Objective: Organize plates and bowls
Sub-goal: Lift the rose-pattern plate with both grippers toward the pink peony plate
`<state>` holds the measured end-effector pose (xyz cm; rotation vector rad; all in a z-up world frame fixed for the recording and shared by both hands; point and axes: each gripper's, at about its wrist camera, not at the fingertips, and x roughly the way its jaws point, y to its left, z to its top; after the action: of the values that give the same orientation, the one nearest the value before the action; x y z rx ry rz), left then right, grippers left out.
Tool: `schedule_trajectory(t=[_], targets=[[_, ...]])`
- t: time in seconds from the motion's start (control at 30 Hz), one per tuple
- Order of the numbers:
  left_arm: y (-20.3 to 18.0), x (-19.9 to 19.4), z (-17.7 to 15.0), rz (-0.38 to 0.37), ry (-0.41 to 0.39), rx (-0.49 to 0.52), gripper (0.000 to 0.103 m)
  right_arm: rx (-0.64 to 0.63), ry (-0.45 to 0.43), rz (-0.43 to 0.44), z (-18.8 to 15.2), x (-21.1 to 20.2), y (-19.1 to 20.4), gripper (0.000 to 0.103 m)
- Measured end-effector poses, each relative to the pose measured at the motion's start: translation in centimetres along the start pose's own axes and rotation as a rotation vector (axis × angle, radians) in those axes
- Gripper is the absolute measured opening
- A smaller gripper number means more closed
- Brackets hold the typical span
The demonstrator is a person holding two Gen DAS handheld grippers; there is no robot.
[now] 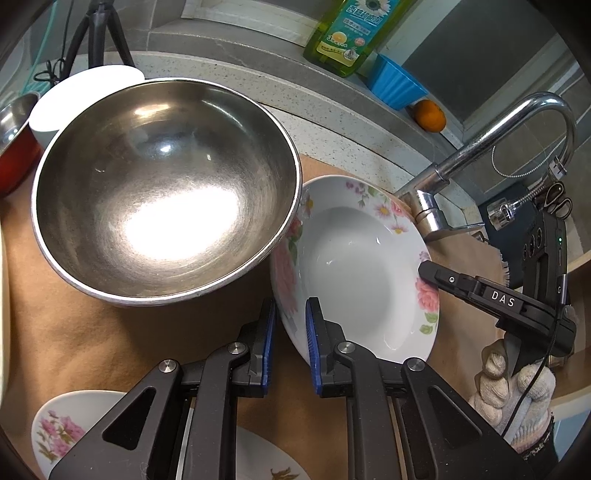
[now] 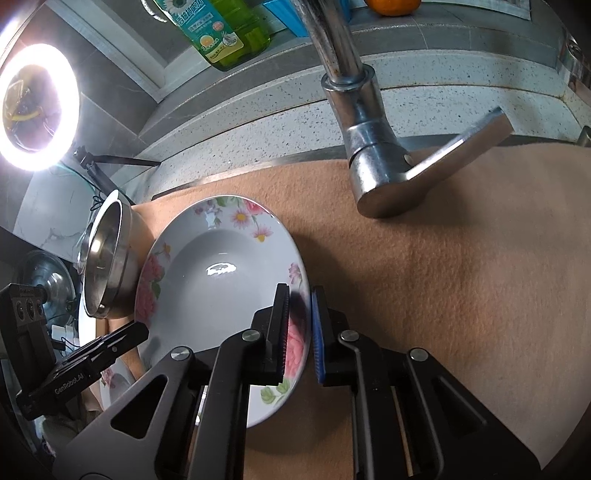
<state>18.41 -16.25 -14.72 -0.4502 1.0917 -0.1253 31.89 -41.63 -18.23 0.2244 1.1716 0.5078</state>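
Here both grippers clamp the floral plate (image 1: 354, 273) — left gripper (image 1: 290, 332) at its 7 o'clock rim, right gripper (image 2: 300, 328) at 4 o'clock — steel bowl (image 1: 166, 188) touching plate's left.

floral plate (image 1: 354, 273): white, pink and purple flowers with green leaves round the rim (largest pink bloom at 9 o'clock)
steel bowl (image 1: 166, 192): plain silver-grey
cloth (image 2: 461, 280): tan
gripper pads (image 1: 314, 343): blue, on black fingers
bottle (image 1: 351, 29): yellow-green, teal label
small tub (image 1: 395, 83): blue
fruit (image 1: 430, 116): orange
glove (image 1: 517, 391): off-white knit
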Motion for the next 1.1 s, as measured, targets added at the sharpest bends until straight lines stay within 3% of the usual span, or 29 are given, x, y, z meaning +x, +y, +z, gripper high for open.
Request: schedule_trajectory(t=[1.1], targets=[[-0.7, -2.0, -1.8, -0.052, -0.005, 0.152, 0.014, 0.070, -0.081, -0.037, -6.5, -4.7, 0.9, 0.011]])
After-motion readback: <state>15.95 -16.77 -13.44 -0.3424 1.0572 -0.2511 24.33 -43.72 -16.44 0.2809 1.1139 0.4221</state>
